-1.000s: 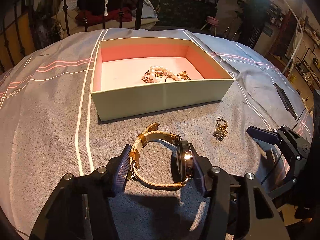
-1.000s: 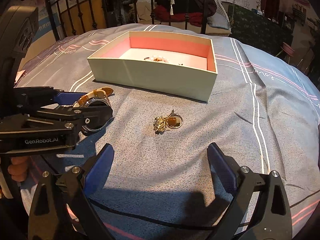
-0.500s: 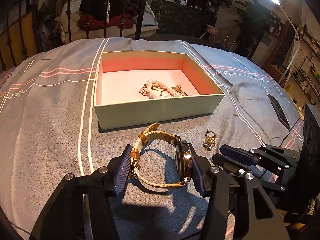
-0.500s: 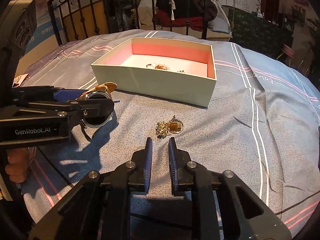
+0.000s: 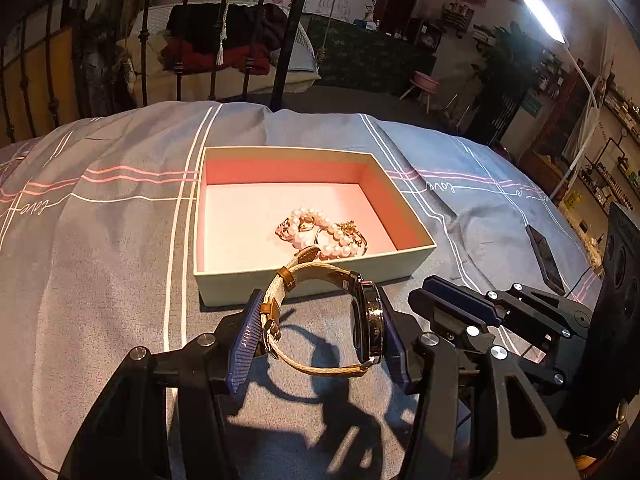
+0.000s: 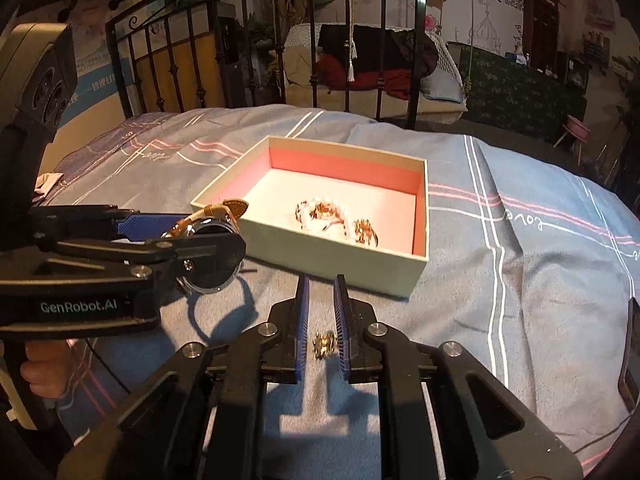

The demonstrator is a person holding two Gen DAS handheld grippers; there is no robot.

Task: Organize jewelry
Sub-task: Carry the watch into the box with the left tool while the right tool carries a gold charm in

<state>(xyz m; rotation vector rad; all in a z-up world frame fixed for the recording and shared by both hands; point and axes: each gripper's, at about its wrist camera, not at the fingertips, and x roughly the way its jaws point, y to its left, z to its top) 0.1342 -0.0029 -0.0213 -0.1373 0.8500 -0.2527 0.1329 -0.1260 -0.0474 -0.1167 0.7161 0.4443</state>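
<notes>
My left gripper (image 5: 320, 336) is clamped on the watch (image 5: 362, 320), blue pads against strap and case, lower centre of the left view; watch sits lifted over the bedspread (image 5: 100, 260), its strap tip overlapping the near wall of the box (image 5: 304, 280); in the right view the same watch (image 6: 208, 248) shows at centre left, face-on, dark dial, held by the left gripper (image 6: 192, 236) just beside the box's left corner; my right gripper (image 6: 320, 312), bottom centre there, has its fingers nearly together with a small gold charm (image 6: 325, 343) between them; I cannot tell whether the pads actually pinch it or it lies on the cloth below; left view shows the right gripper (image 5: 460, 300) only side-on at lower right, charm not visible there; box (image 6: 320, 256) is pale green outside, pink inside, mid-frame in both views; a pearl bracelet (image 5: 320, 234) and a tangle of gold pieces (image 5: 352, 230) lie in its near right part; right view shows the pearls (image 6: 320, 216) less clearly; bedspread is grey-blue with white and pink stripes and "love" script; a dark phone (image 5: 546, 258) lies on it at right of the left view only; black iron bedframe (image 6: 240, 48) across the top, a wicker seat with dark and red clothes (image 6: 372, 64) behind it; bright lamp (image 5: 540, 14) upper right in the left view; part of my hand (image 6: 44, 372) shows lower left in the right view.
</notes>
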